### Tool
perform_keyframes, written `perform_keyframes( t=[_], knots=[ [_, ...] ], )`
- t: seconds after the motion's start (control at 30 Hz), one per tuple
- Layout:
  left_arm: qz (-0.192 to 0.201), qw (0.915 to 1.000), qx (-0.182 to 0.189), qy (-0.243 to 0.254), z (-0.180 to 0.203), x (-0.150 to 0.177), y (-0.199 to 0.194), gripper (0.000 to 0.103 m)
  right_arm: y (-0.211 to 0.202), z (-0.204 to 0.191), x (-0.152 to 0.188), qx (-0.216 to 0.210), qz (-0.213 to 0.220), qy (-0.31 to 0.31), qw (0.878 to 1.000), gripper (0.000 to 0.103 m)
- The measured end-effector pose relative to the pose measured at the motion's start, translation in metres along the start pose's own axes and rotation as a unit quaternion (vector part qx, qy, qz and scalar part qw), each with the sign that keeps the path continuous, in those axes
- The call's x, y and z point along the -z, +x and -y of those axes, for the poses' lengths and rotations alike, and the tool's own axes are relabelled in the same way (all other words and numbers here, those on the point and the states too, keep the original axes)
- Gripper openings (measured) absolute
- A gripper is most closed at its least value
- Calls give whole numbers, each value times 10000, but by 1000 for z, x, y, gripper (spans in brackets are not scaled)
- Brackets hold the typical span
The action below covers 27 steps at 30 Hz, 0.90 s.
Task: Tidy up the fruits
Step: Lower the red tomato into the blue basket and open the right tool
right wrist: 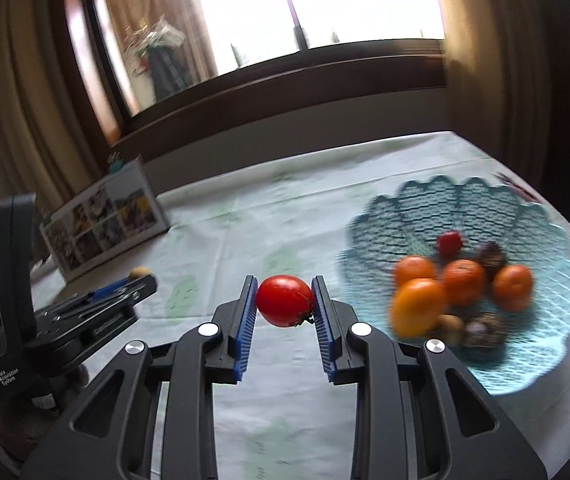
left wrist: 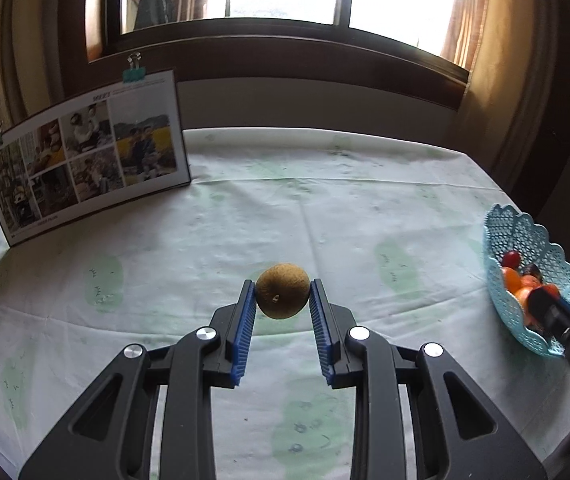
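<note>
My left gripper (left wrist: 282,294) is shut on a brown kiwi (left wrist: 282,291), held above the pale tablecloth (left wrist: 205,240). My right gripper (right wrist: 284,300) is shut on a red tomato (right wrist: 284,300), lifted off the cloth just left of the light blue lattice basket (right wrist: 461,208). That basket holds several orange fruits (right wrist: 463,282), a small red fruit (right wrist: 449,242) and dark brownish ones. In the left wrist view the basket (left wrist: 513,232) sits at the far right, with the right gripper's body (left wrist: 565,320) in front of it. The left gripper's body (right wrist: 97,308) shows at the left of the right wrist view, the kiwi (right wrist: 141,271) at its tip.
A photo calendar (left wrist: 85,160) with binder clips stands propped at the table's back left; the calendar (right wrist: 105,220) also shows in the right wrist view. A dark window frame (left wrist: 285,48) and curtains rise behind the table. The table's far edge (left wrist: 325,134) runs below the wall.
</note>
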State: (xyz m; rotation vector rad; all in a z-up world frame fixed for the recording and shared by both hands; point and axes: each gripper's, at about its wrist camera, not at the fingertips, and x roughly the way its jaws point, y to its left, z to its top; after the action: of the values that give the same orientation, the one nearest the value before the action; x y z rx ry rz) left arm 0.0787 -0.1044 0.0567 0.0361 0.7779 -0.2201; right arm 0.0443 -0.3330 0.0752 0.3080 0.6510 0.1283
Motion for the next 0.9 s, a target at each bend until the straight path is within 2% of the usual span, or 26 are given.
perform_keyframes(
  t=[0.37,0.73,0.8,0.9],
  knots=[
    [51,9996,114,265,21,5,-9,28,-39,70,-4,607,408,550,9958,29],
    [-11,9992,79,389,27,10,-4,28,-35,107,4,973,324,786,9916,29],
    [-14,9991,36,424,29,11,-3,28,-33,112,6,1089,329,802,9903,31],
    [-49,9988,-10,483,33,12,-2,28,-34,122,10,1110,359,917,9889,41]
  ],
)
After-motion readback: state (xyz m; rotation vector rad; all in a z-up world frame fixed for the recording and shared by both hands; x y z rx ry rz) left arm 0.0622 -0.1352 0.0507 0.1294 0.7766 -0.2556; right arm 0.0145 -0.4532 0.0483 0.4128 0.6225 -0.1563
